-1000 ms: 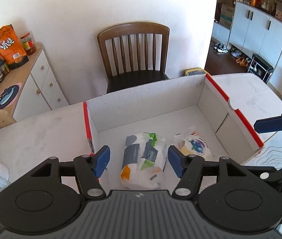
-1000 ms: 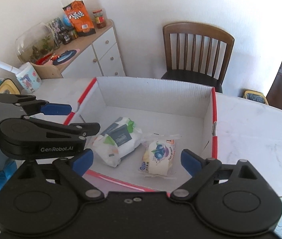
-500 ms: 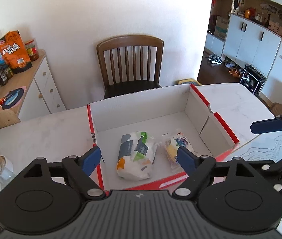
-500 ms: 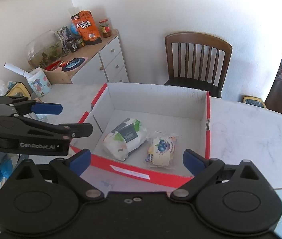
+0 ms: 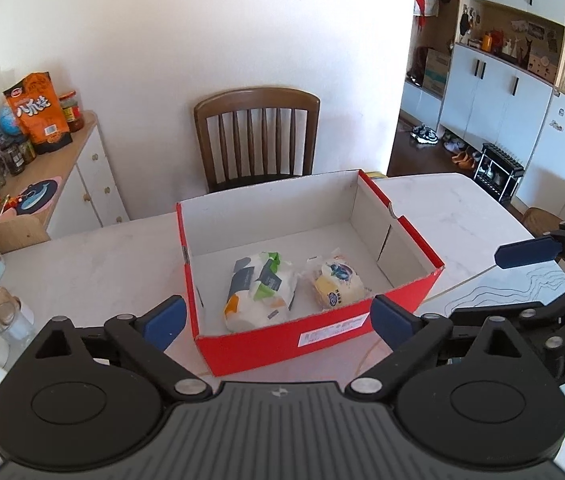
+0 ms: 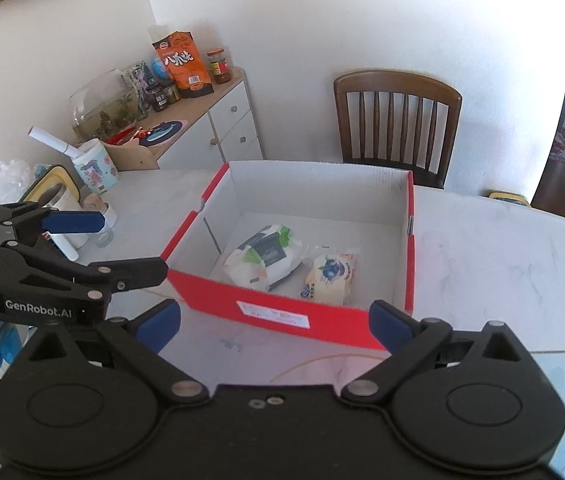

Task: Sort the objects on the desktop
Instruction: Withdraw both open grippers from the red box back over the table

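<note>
While my left wrist camera looks down on the red box [image 5: 314,344], I see my left hand-held gripper [image 5: 278,318] with its fingers spread wide apart and holding nothing, hovering just short of the box's near wall. Inside the box, 2 packets lie side by side on the floor: the white wipes pack [image 5: 260,290] toward the box's left wall and the bun packet [image 5: 336,284] just beside it, toward the box's right. The far half of the box is bare. A glass jar [image 5: 8,316] stands on the desk [image 5: 82,268], well left of the box.

From my right wrist camera, the right hand-held gripper [image 6: 274,322] is likewise spread apart and empty, above the desk just before the box's labelled near wall. The 2 packets sit close behind that wall.

My worry is the crowding: both grippers hang near the box's front, so reaching for anything next could knock them together, or clip the light cardboard wall and shove the box. A swing left could tip the jar.
</note>
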The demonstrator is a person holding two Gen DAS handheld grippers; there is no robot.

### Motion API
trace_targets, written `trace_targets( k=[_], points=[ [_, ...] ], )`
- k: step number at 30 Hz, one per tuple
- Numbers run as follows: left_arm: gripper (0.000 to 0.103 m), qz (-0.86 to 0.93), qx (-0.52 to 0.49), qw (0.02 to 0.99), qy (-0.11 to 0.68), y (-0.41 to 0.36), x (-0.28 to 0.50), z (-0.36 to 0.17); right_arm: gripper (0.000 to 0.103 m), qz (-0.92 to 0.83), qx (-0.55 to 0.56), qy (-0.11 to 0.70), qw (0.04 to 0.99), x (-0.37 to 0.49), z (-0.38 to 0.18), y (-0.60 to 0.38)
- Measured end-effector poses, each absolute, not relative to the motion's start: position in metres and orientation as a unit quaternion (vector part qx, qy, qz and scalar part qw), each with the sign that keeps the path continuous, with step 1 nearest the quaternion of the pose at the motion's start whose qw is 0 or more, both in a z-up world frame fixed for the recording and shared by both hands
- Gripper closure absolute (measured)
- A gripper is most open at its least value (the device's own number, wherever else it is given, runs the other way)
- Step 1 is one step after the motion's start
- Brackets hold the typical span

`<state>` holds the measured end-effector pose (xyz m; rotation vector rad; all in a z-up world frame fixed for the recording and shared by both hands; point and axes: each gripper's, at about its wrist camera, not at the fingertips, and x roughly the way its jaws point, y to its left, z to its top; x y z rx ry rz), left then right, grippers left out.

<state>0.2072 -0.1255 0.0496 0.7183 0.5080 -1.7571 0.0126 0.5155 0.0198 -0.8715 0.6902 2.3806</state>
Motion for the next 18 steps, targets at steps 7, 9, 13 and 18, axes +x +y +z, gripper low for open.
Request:
trace_targets(
  k=[7, 9, 13, 18],
  points=[
    [0.001, -0.737, 0.295, 0.567, 0.221, -0.101, 0.217, 0.048, 0.002, 0.879, -0.311, 0.254, 0.257, 0.031, 0.022, 0.492],
    [0.001, -0.736, 0.293, 0.57, 0.218, -0.093, 0.218, 0.047, 0.002, 0.879, -0.309, 0.254, 0.26, 0.037, 0.022, 0.487],
    [0.001, -0.734, 0.29, 0.573, 0.221, -0.079, 0.221, 0.044, 0.002, 0.879, -0.306, 0.252, 0.264, 0.048, 0.023, 0.475],
    [0.001, -0.734, 0.29, 0.571, 0.227, -0.064, 0.223, 0.038, 0.002, 0.879, -0.305, 0.249, 0.269, 0.058, 0.021, 0.464]
  ],
)
